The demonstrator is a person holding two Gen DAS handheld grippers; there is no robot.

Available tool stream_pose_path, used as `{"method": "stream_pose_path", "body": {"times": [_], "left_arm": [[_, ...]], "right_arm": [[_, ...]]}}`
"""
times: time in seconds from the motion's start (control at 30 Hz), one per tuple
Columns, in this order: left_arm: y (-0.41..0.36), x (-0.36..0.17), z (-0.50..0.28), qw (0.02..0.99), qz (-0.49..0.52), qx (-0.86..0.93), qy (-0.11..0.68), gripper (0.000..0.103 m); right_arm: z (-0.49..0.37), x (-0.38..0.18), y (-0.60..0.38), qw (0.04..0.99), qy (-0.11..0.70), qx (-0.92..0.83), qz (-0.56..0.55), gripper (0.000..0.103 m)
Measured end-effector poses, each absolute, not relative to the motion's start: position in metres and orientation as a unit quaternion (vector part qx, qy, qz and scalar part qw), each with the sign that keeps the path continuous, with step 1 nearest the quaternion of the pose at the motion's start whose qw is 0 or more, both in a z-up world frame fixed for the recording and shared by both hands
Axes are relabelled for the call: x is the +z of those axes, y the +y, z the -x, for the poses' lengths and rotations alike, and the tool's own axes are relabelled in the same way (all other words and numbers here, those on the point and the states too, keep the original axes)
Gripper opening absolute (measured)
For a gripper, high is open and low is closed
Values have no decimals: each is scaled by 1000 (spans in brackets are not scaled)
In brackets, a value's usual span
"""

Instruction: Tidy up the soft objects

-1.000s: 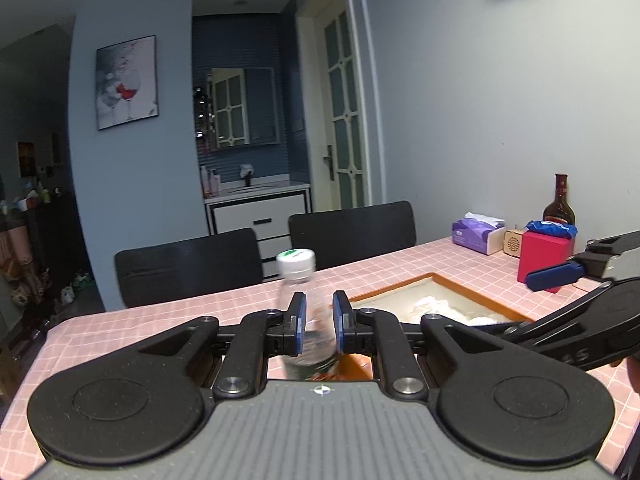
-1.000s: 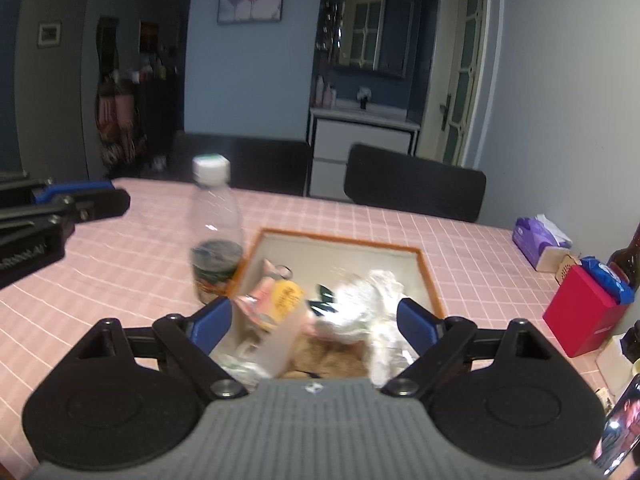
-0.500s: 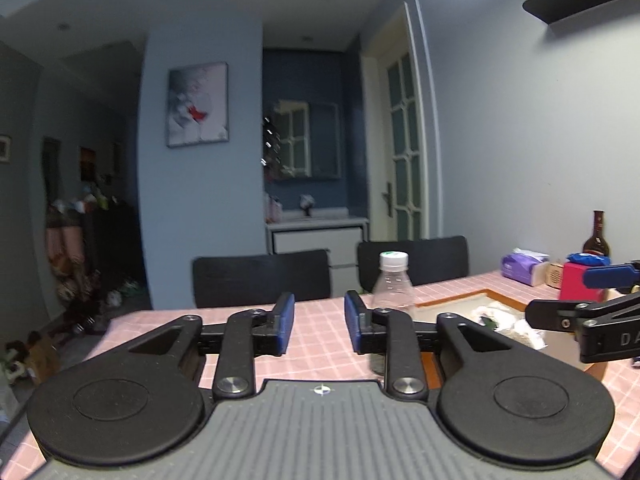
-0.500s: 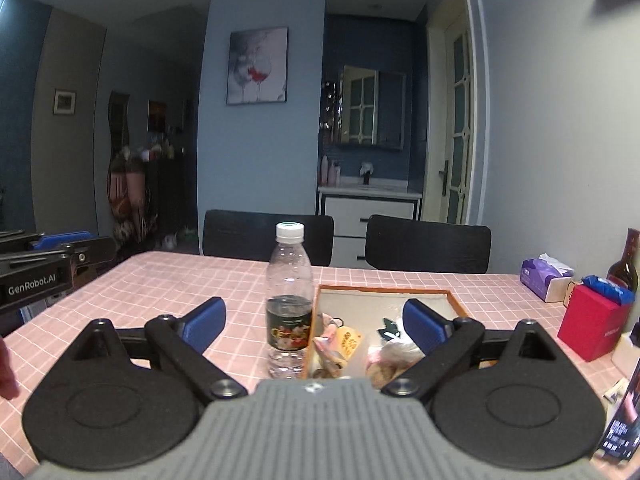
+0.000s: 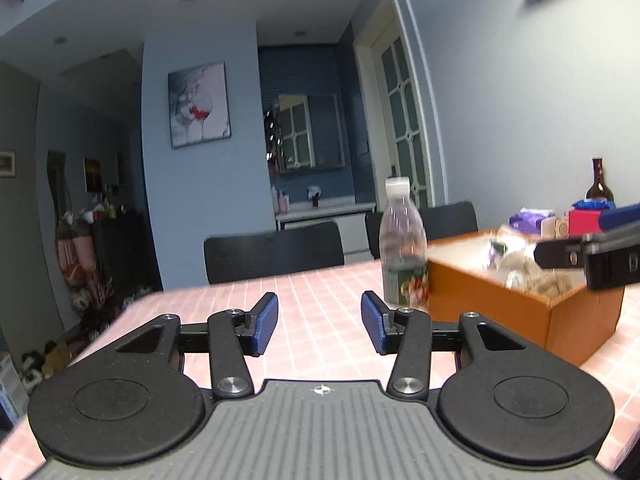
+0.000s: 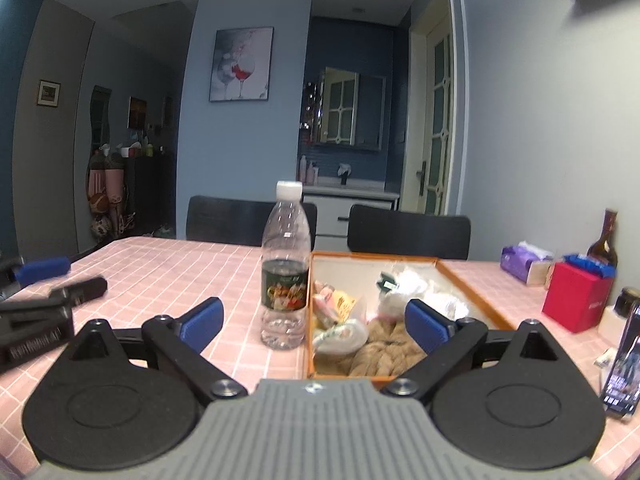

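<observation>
Ample bare tablecloth (image 6: 168,272) beside box (image 6: 472,296)

- Left gripper (image 5: 319,322): matte black linkage arms, blue ribbed pads (image 5: 266,323) on its fingers, silver round-headed screws at the pivots.
- Behind the pads sit two round black discs, flanking a grey ribbed housing with a small cross mark.
- Right gripper (image 6: 315,321): same build, blue pads (image 6: 202,322), black arms, grey ribbed housing.
- White lettering on the left gripper's black side, too blurred to read.

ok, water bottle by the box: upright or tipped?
Upright. The water bottle stands on its base on the table, white cap on top, right beside the orange box. Neither gripper touches it.
</observation>
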State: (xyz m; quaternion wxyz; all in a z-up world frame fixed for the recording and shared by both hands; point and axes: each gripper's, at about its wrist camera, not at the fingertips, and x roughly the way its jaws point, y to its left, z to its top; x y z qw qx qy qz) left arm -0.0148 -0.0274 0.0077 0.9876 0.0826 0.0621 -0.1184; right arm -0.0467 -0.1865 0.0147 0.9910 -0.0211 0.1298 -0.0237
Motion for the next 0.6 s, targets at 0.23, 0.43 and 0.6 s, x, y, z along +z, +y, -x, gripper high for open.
{"method": "stream_pose_path", "body": {"times": [0.23, 0.43, 0.6], "left_arm": [[-33, -18, 12, 984, -70, -122, 113, 77], [-37, -11, 11, 985, -68, -94, 125, 89], [-37, -16, 14, 984, -72, -89, 138, 91]], "right_arm": [[41, -8, -188, 988, 151, -33, 29, 96], [36, -22, -196, 986, 160, -45, 24, 96], [31, -34, -200, 982, 181, -50, 18, 97]]}}
